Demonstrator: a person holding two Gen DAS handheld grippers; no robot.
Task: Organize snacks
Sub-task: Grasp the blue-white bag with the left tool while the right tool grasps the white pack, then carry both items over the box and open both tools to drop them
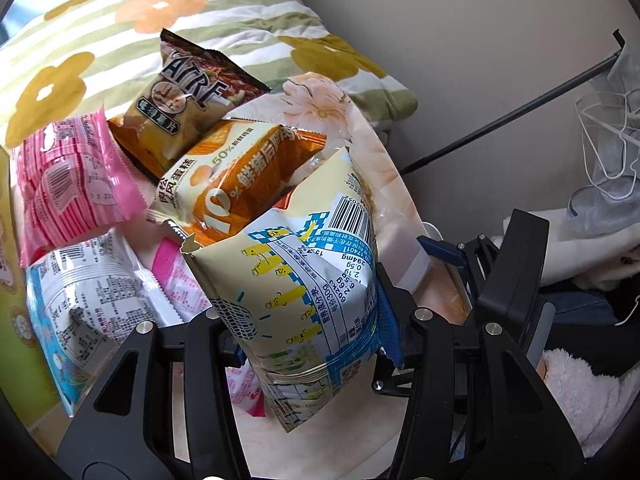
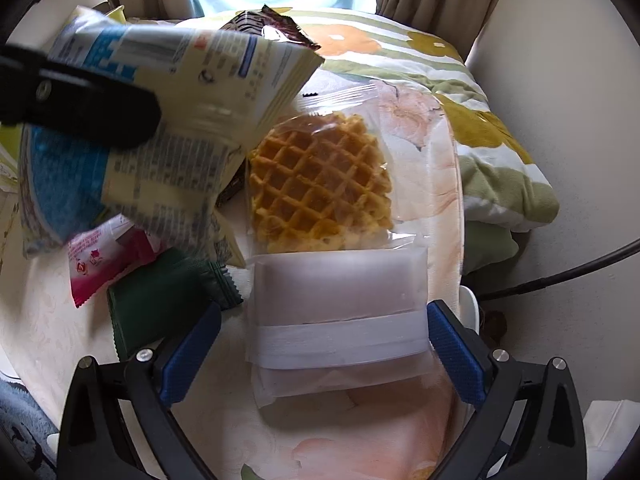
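My left gripper is shut on a cream and blue snack bag and holds it above a pile of snacks. The same bag shows in the right wrist view, with the left gripper's black finger across it. My right gripper is open with its blue pads on either side of a frosted white packet lying on the table. It also shows at the right of the left wrist view. A waffle in a clear wrapper lies just beyond the packet.
Under the held bag lie an orange cake bag, a brown chip bag, a pink packet and a white and blue packet. A dark green packet and a red packet lie left of the white packet. A floral quilt lies behind.
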